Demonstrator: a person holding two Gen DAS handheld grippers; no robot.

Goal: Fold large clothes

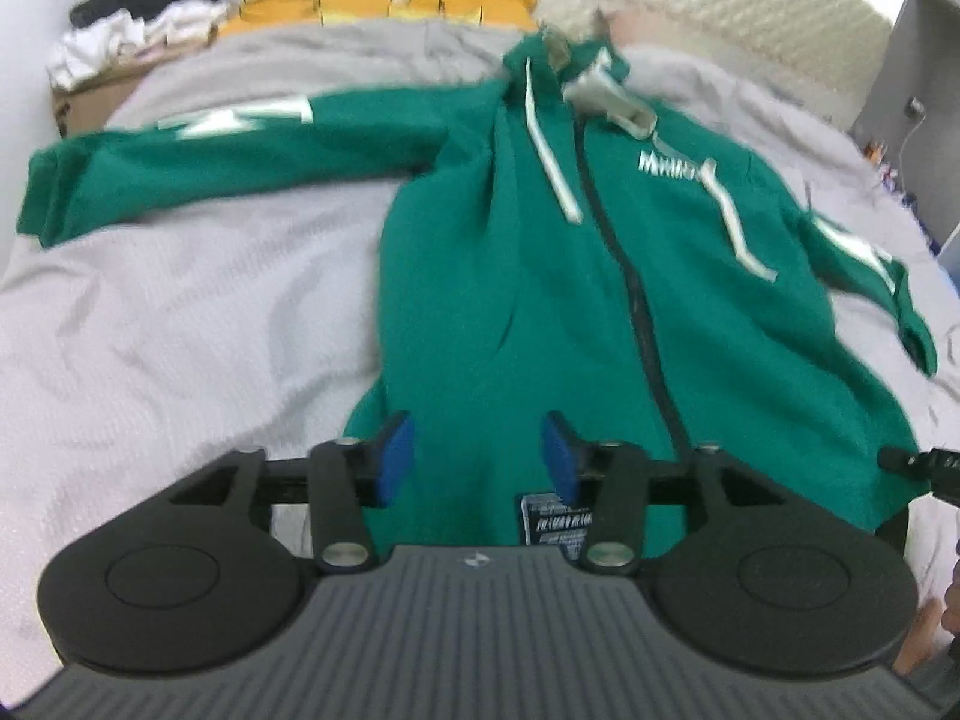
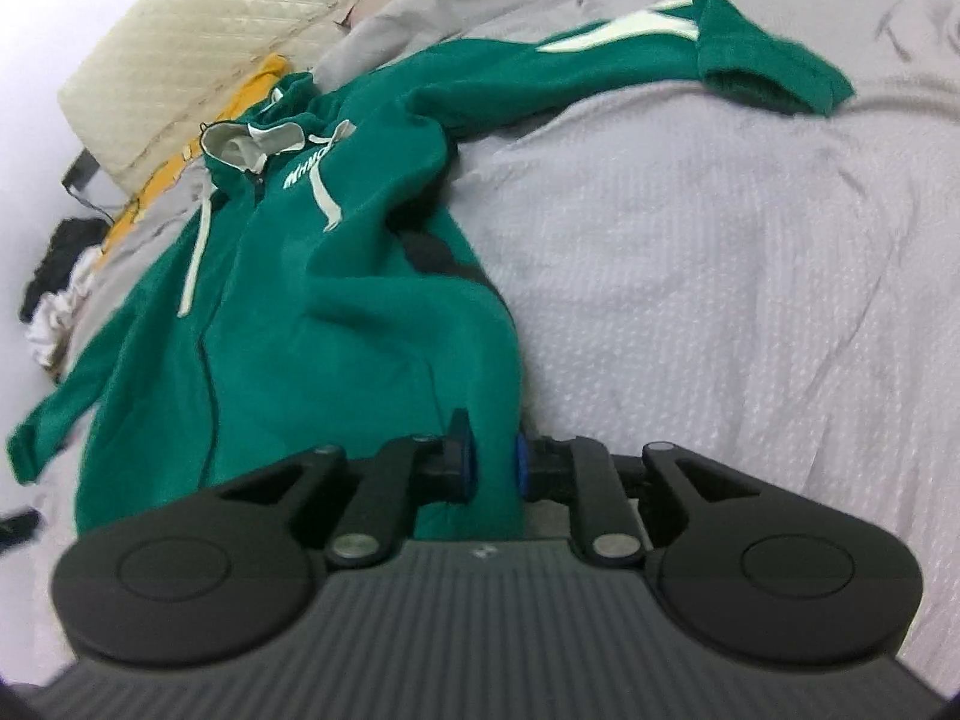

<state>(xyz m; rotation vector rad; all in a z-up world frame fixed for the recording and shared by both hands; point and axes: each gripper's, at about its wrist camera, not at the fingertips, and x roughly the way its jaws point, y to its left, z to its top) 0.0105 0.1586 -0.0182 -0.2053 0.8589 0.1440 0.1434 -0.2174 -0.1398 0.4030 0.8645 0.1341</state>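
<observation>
Left wrist view, from left to right. A heap of black and white clothes (image 1: 138, 18) sits in the far left corner beside a strip of yellow bedding (image 1: 384, 3). A pale grey bedspread (image 1: 180, 312) covers the bed. On it lies a green zip-up hoodie (image 1: 516, 300), front side up, hood (image 1: 576, 69) toward the quilted cream headboard (image 1: 690, 6) and hem toward the camera. One sleeve (image 1: 198, 162), bearing a white print, stretches out flat to the picture's left; the other sleeve (image 1: 870, 276) runs off to the right. Two white drawstrings (image 1: 549, 144) and a dark zipper (image 1: 624, 276) run down the chest, next to a small white logo (image 1: 675, 167). The left gripper (image 1: 477, 459) hangs above the hem with its blue pads (image 1: 393, 459) standing roughly halfway apart; green cloth and a dark label (image 1: 555, 525) show in the gap, and the pads press on nothing.

Right wrist view, from left to right. The same hoodie (image 2: 288, 324) lies at a slant across the bedspread (image 2: 720, 276), one cuff (image 2: 24, 447) at the left edge, the printed sleeve (image 2: 660, 54) reaching to the upper right. The right gripper (image 2: 495, 465) has its jaws drawn nearly together, and a raised fold of the hoodie's lower side edge is pinched between the blue pads (image 2: 521, 465).
</observation>
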